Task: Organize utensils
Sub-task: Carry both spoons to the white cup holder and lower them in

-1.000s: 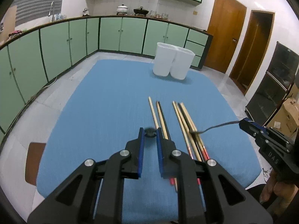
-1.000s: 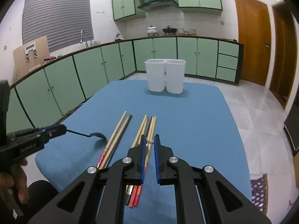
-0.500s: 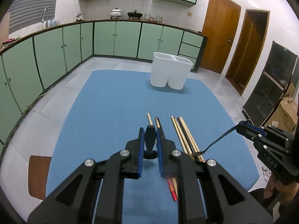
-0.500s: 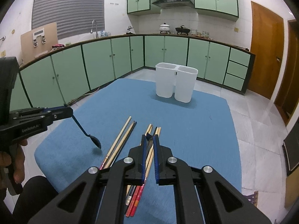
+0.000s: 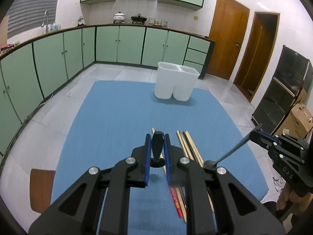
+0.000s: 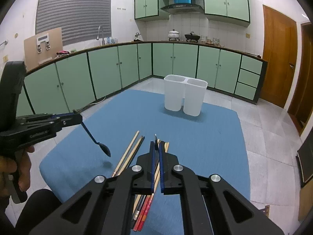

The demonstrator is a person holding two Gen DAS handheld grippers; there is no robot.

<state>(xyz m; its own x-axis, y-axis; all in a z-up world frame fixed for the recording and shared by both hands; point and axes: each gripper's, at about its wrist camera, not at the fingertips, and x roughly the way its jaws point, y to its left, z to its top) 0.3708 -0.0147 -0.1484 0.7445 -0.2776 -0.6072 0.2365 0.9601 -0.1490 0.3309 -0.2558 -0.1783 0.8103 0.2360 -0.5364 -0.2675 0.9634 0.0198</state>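
Blue cloth (image 5: 117, 117) covers the table under both grippers. The left gripper (image 5: 157, 137) is clenched on a dark spoon (image 6: 104, 149): its blue pads press on the handle. From the right wrist view the spoon hangs down from the fingertips, bowl lowest and clear of the cloth, with its shadow on the cloth below. A hand (image 6: 11, 168) grips the tool's handle at the frame edge.

The right gripper (image 6: 156, 144) pinches a thin dark utensil (image 5: 230, 152). Its jaws have just been closing, and the pads now stand almost together with only the slim handle between them. In the left wrist view the utensil slants down from that gripper's tip toward the left gripper, and its head ends just beside the left gripper's right-hand finger. Whether the head is a fork's or a spoon's I cannot tell.

Wooden chopsticks (image 5: 185, 141) lie flat on the cloth below and just ahead of both grippers. One pair sits under the left gripper's pads. A bigger bunch lies to the right of that gripper and runs back beneath the right gripper's fingers, the red ends nearest the cameras.

Two white bins (image 5: 176, 84) stand side by side, touching, well ahead of both grippers at the far edge of the cloth.
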